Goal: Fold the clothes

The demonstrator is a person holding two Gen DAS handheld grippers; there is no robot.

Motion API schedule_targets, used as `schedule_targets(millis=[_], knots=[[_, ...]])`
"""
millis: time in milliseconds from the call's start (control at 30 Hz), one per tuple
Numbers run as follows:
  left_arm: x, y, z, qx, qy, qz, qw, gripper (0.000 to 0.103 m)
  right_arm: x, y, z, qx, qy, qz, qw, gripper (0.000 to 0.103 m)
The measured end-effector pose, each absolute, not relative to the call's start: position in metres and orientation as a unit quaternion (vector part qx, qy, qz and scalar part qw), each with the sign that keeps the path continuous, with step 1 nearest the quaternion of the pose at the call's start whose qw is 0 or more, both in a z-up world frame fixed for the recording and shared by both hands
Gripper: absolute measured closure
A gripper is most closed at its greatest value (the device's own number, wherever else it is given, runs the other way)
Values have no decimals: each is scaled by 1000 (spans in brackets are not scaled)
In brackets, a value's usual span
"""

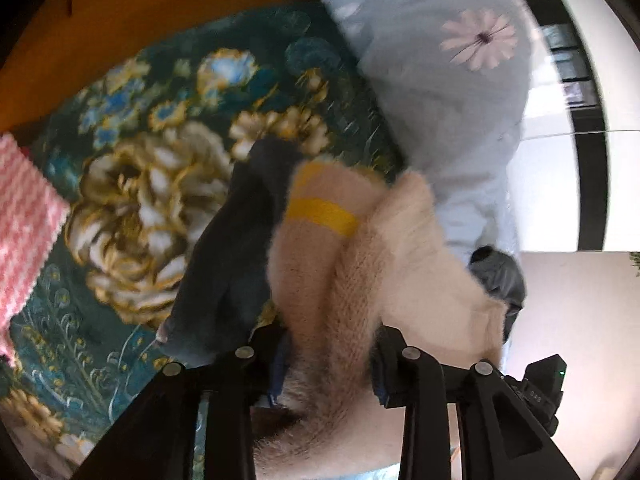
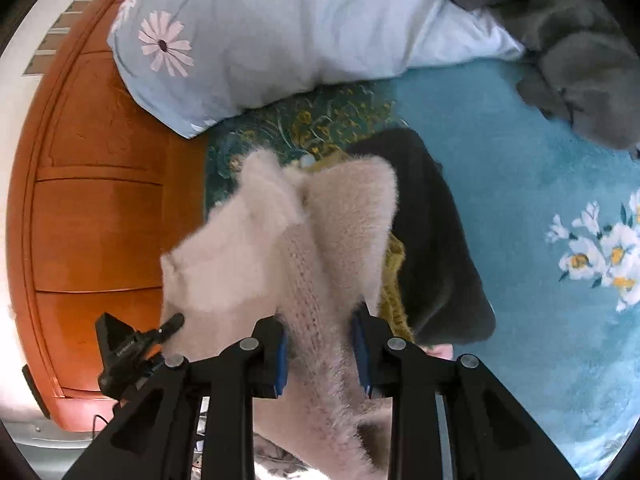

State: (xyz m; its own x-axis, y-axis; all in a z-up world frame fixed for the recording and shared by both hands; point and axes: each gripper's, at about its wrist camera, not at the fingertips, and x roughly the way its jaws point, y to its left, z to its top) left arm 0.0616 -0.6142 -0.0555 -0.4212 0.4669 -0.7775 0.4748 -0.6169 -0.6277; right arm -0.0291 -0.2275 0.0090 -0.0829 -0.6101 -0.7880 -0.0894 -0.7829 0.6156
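left claw (image 1: 328, 360) clamps fuzzy beige sweater (image 1: 344, 264) | right claw (image 2: 320, 352) clamps it too | sweater hem cut off at 6 o'clock | dark garment (image 2: 432, 240) half hidden behind

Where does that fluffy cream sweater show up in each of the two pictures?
Left wrist view: the sweater fills the lower centre, clamped between the fingers of the left gripper, with a yellow band on it.
Right wrist view: the sweater hangs in the centre, running down between the fingers of the right gripper.
Shared landmark: the pale blue pillow with a pink daisy.
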Motion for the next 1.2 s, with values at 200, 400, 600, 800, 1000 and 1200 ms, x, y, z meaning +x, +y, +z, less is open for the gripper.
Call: schedule_targets(millis=[200,400,600,800,1000,1200], knots=[[55,-608,-39,519,413,-748,-10,70,-41,-233,26,617,-260,-710,219,75],[59,-612,-87,557,433,-708,29,62,-39,-223,-22,666,-241,-684,174,72],[56,-607,-34,501,422,-755,-19,74,-49,-224,5,627,-277,-699,203,73],[58,-606,21,448,411,-791,-68,74,-40,-217,53,568,-289,-729,250,73],[39,-622,-66,535,431,-727,11,73,-46,-220,-17,636,-273,-698,185,73],[49,-632,-58,531,448,-719,20,58,-43,-216,-10,634,-273,-698,192,61]])
